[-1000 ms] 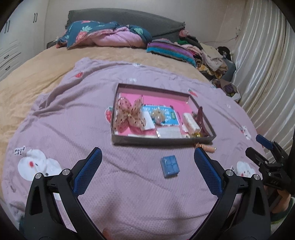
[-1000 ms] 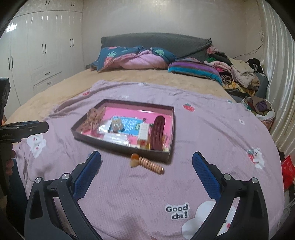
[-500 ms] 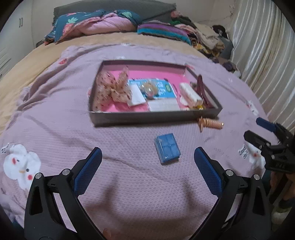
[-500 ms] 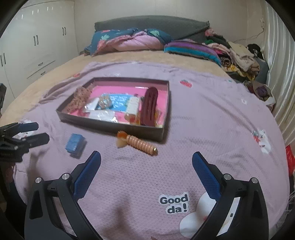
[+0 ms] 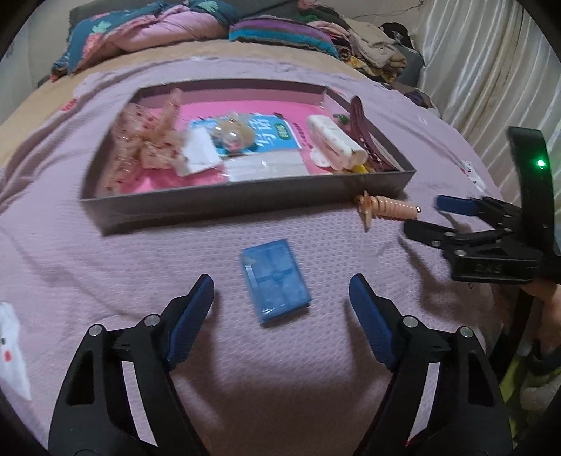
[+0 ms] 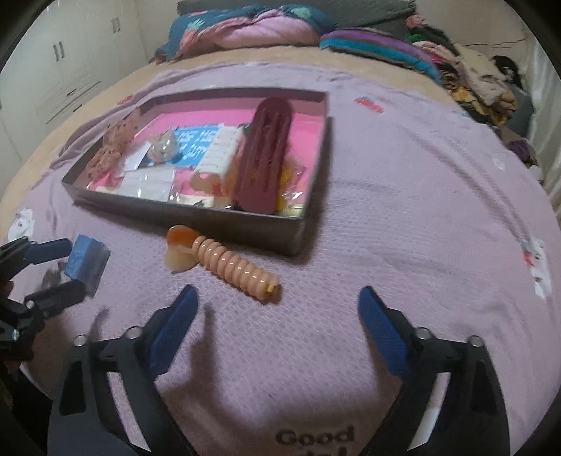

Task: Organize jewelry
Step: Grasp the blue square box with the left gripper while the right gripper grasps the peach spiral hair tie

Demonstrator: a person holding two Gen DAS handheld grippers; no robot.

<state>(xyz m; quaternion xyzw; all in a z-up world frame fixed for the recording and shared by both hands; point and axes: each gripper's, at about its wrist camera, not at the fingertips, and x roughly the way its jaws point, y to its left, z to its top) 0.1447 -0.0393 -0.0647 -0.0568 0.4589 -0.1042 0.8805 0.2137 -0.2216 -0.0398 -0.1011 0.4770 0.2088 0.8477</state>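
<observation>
A small blue plastic box [image 5: 275,280] lies flat on the lilac blanket, in line with the gap of my left gripper [image 5: 282,301], just ahead of its tips. The left jaws are closing and do not touch it. A peach spiral hair clip [image 6: 224,261] lies in front of the grey tray [image 6: 196,214]. My right gripper [image 6: 277,308] hovers just short of the clip's gold-tipped end, jaws closing with nothing between them. In the left wrist view the clip [image 5: 385,208] lies beside the right gripper [image 5: 434,217]. In the right wrist view the box [image 6: 86,257] sits between the left fingers [image 6: 49,250].
The tray's pink floor [image 5: 245,105] holds a dotted bow [image 5: 147,140], a blue card, white packets and a dark red claw clip [image 6: 266,154]. Folded bedding [image 6: 252,31] and piled clothes [image 6: 466,70] line the far side. A curtain [image 5: 491,70] hangs at the right.
Both grippers have come down and forward toward the blanket. The blue box and the spiral clip now look much closer. Both pairs of jaws have narrowed a little.
</observation>
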